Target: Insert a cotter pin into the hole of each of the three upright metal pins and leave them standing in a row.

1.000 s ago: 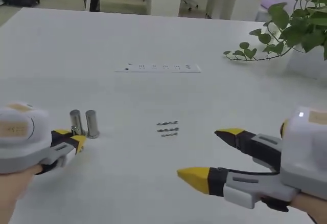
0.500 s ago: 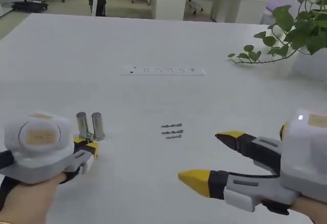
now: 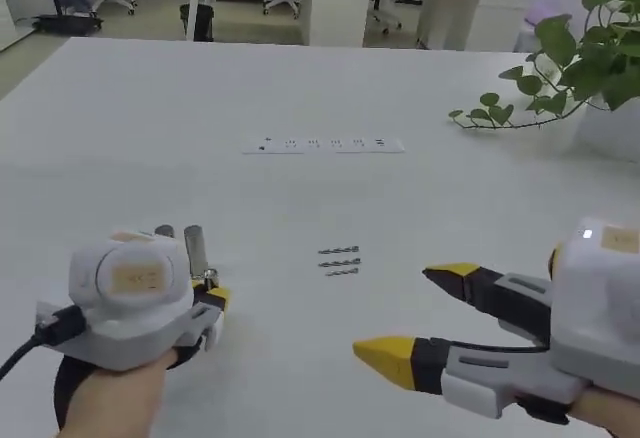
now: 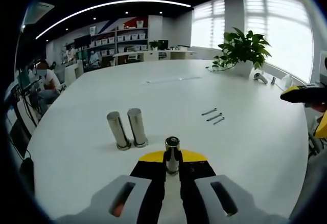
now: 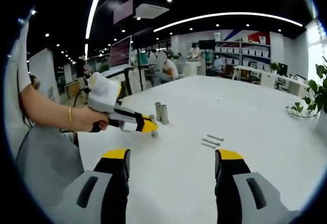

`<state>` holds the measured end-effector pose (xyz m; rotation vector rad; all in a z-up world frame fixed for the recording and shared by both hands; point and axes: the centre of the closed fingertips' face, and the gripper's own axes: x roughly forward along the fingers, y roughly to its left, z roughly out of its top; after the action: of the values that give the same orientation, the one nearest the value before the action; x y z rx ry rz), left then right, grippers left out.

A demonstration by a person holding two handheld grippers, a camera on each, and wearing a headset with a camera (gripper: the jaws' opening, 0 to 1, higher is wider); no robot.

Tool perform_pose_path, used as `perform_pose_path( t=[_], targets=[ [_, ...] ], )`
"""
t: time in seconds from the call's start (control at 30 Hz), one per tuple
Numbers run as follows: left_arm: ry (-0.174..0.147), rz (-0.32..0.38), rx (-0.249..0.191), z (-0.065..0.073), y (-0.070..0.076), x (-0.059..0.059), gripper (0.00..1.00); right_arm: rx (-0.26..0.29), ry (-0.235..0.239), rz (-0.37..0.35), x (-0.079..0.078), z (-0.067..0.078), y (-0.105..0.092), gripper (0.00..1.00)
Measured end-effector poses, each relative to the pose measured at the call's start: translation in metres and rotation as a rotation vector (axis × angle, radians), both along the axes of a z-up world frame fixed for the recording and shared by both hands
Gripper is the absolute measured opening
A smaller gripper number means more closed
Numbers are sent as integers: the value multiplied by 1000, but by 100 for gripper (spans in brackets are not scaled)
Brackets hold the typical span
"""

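Observation:
My left gripper (image 3: pixel 212 298) is shut on one short metal pin (image 3: pixel 207 280), which stands upright between the jaws (image 4: pixel 171 155) near the table. Two other metal pins (image 4: pixel 127 128) stand upright side by side just beyond it to the left; in the head view they (image 3: pixel 193 245) are partly hidden behind the gripper body. Three cotter pins (image 3: pixel 339 261) lie in a small stack at the table's middle (image 4: pixel 214 115). My right gripper (image 3: pixel 420 313) hovers open at the lower right, nothing between its fingers; its own view shows the left gripper (image 5: pixel 148 127), the pins (image 5: pixel 162 112) and the cotter pins (image 5: pixel 210 141).
A flush power strip (image 3: pixel 323 145) sits in the white table (image 3: pixel 450 198) farther back. A leafy plant (image 3: pixel 570 58) stands at the far right. Desks and chairs lie beyond the table's far edge.
My left gripper has carried its pin to the right and nearer me, away from the two standing pins. The right gripper has stayed in place, open.

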<state>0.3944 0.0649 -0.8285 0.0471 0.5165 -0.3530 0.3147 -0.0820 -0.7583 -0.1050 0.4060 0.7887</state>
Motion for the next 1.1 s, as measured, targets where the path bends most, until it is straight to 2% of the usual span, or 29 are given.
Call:
perform_pose_path(
  t=[0.37, 0.53, 0.93, 1.1],
  targets=[
    [8, 24, 6, -3, -6, -5, 7, 12, -6, 6, -2, 2, -1, 60],
    [9, 39, 10, -6, -6, -6, 7, 6, -5, 9, -3, 1, -2, 59],
    [-11, 53, 36, -5, -6, -7, 8, 0, 5, 8, -3, -2, -3, 59],
    [-7, 54, 40, -6, -6, -6, 16, 0, 7, 7, -2, -3, -3, 59]
  ],
)
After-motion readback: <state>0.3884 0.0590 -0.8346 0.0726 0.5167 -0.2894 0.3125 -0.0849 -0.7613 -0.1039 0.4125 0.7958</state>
